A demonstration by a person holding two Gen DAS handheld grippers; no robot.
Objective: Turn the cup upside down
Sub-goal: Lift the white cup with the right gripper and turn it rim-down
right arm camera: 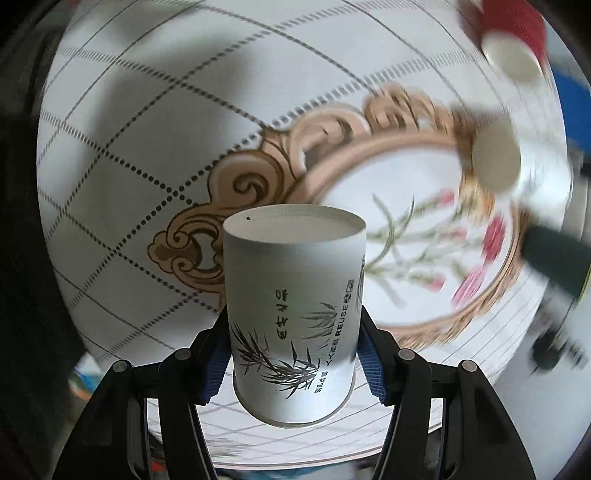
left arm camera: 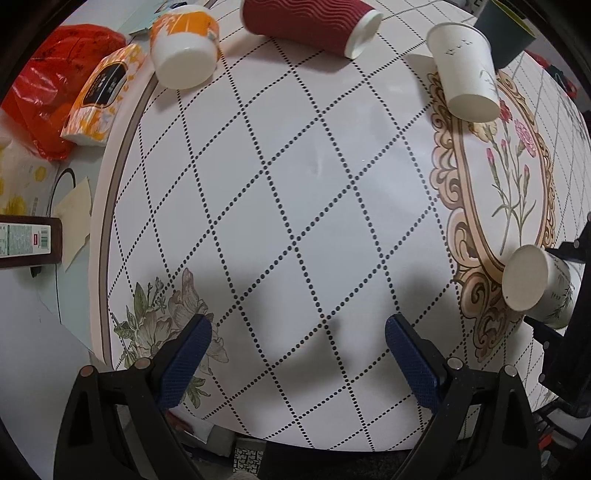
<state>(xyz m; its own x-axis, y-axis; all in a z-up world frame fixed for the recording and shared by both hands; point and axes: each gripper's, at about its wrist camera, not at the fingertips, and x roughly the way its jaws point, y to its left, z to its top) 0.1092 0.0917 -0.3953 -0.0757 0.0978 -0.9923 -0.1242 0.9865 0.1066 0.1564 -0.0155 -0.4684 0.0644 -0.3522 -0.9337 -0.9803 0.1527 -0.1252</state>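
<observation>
Right wrist view: the right gripper [right arm camera: 293,354] is clamped on the bamboo-print cup [right arm camera: 293,306], low centre of frame. The blue pads [right arm camera: 214,365] are pressed against both side walls of the cup near its rim end. The closed base is pointed away from the camera and the rim is nearest the lens, so the cup is judged already turned over and held above the table [right arm camera: 129,147]. Whether the rim is touching the table cannot be told.

Risks, as judged: thin paper walls may be crushed if the squeeze is too hard; the cup may slip or tilt if the grip is loosened before the rim is seated flat; a tipped landing may be caused by a release made too high. The background is motion-blurred, so a fast swing is suspected, and the neighbouring white cup [right arm camera: 496,158] at upper right could be knocked.

Left wrist view: the left gripper [left arm camera: 298,354] is seen at the bottom, its fingers spread apart and holding nothing. The held cup is seen at the right edge, just beside the ornate frame print. Farther up, a plain white cup, a red ribbed cup [left arm camera: 310,26] and an orange cup [left arm camera: 183,44] are seen, all base-up. A tissue pack [left arm camera: 101,92] is seen at upper left.
</observation>
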